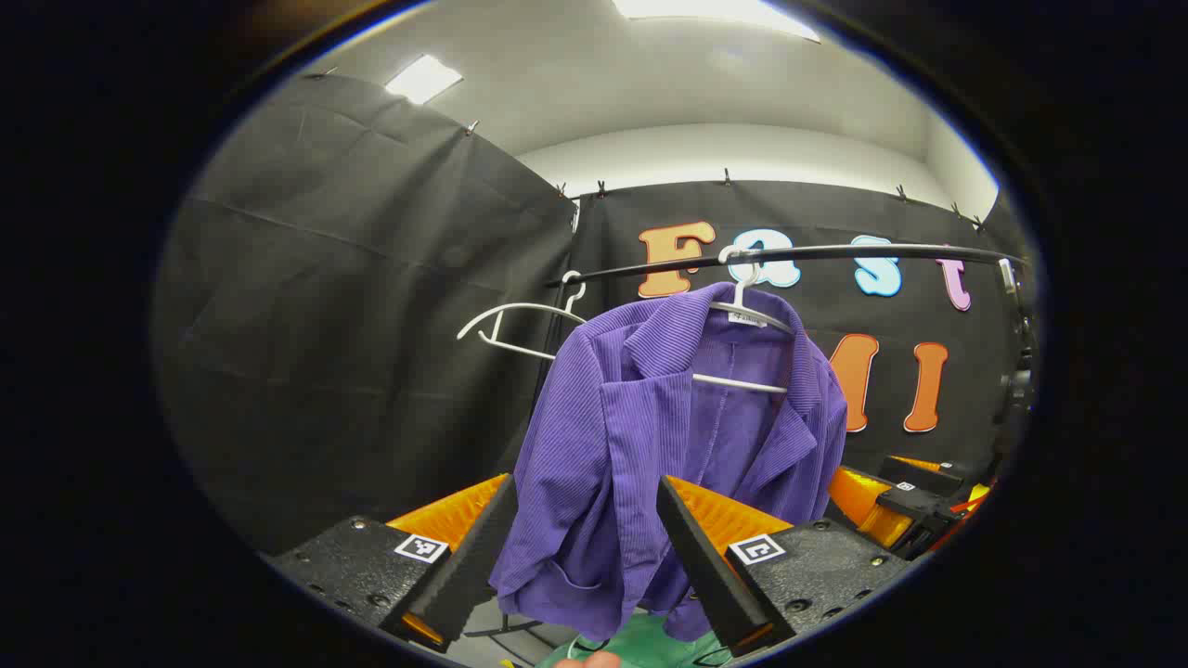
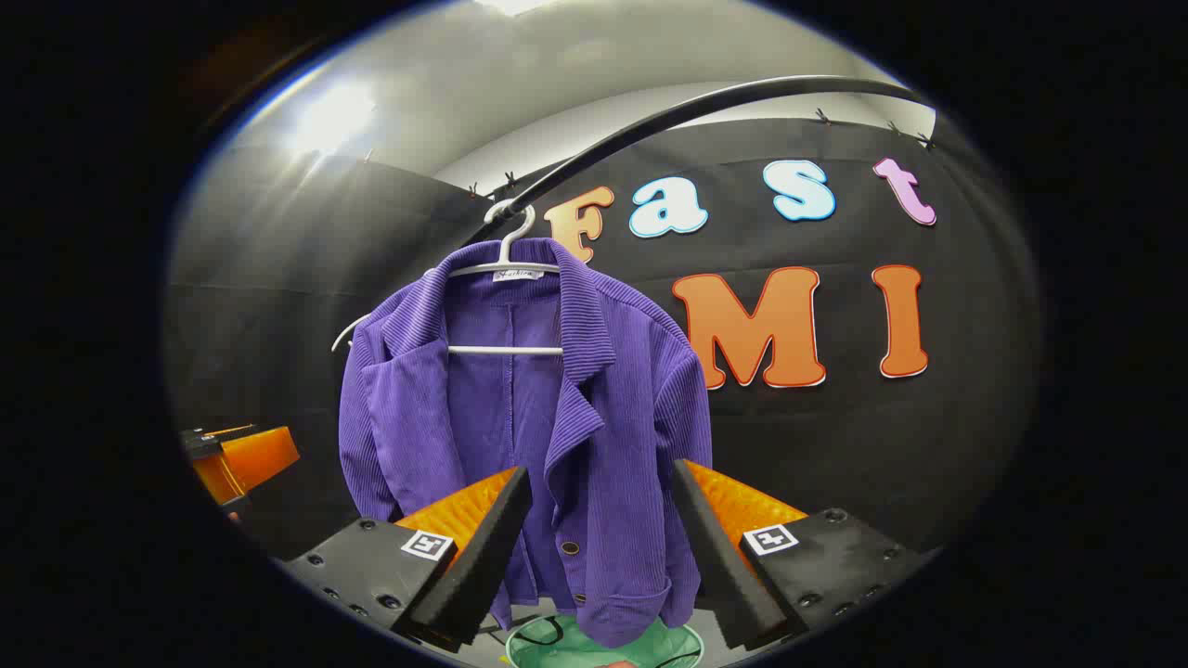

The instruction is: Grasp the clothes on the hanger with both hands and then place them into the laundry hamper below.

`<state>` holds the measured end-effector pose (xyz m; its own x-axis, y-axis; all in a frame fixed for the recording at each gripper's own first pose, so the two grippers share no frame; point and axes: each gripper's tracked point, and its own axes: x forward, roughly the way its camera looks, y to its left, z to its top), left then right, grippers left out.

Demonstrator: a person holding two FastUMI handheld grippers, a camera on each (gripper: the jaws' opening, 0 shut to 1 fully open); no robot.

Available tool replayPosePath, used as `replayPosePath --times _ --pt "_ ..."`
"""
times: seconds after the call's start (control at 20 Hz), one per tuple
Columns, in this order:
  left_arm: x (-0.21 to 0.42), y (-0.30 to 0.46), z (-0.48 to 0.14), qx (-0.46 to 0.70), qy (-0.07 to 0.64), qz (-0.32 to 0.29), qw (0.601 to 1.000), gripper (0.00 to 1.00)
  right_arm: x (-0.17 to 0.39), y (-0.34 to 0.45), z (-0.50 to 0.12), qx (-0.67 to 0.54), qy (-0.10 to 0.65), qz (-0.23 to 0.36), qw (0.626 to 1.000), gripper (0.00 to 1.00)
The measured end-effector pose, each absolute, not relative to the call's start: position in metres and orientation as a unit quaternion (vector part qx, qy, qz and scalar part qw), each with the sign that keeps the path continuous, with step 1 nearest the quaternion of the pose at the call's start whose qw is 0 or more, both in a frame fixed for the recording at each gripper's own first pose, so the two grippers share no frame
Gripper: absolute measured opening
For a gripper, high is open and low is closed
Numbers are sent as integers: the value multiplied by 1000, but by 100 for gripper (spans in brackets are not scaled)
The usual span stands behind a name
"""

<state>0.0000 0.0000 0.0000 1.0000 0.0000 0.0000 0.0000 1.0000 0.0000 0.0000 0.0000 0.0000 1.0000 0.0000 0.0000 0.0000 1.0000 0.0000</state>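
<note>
A purple corduroy jacket [image 1: 650, 417] hangs on a white hanger [image 1: 742, 311] from a black rail [image 1: 835, 252]. In the left gripper view my left gripper [image 1: 585, 520] is open, its black pads either side of the jacket's left front, with the cloth still beyond them. The right gripper [image 1: 914, 501] shows at the right edge there. In the right gripper view the jacket [image 2: 529, 417] hangs ahead and my right gripper [image 2: 601, 520] is open in front of its buttoned right front. A green laundry hamper [image 2: 557, 645] sits below the hem; the green hamper [image 1: 650, 648] also peeks out low in the left gripper view.
An empty white hanger [image 1: 520, 325] hangs on the rail left of the jacket. Black cloth walls close the booth behind and to the left. The left gripper [image 2: 237, 459] appears at the left edge of the right gripper view.
</note>
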Motion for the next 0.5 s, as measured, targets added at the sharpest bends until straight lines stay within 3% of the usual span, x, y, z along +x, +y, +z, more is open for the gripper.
replayPosePath --times 0.1,0.2,0.25,0.3,0.35,0.5 --pt "-3 -5 1 -1 -3 -8 1000 91 -4 -3 -1 0 -1 -2 1000 94" --pt "-4 -6 4 5 -5 -10 1000 95 -8 -5 0 2 -3 -5 1000 94" --pt "-5 -6 5 8 -5 -9 1000 95 -8 -6 -2 2 1 -7 1000 98" --pt "-6 -6 7 8 -7 -10 1000 91 -9 -6 -1 4 1 -6 1000 94" --pt "-7 -6 9 7 -9 -9 1000 95 -9 -5 0 4 -1 -5 1000 98" --pt "-7 -8 11 7 -12 -11 1000 91 -11 -6 2 3 -6 -6 1000 94"
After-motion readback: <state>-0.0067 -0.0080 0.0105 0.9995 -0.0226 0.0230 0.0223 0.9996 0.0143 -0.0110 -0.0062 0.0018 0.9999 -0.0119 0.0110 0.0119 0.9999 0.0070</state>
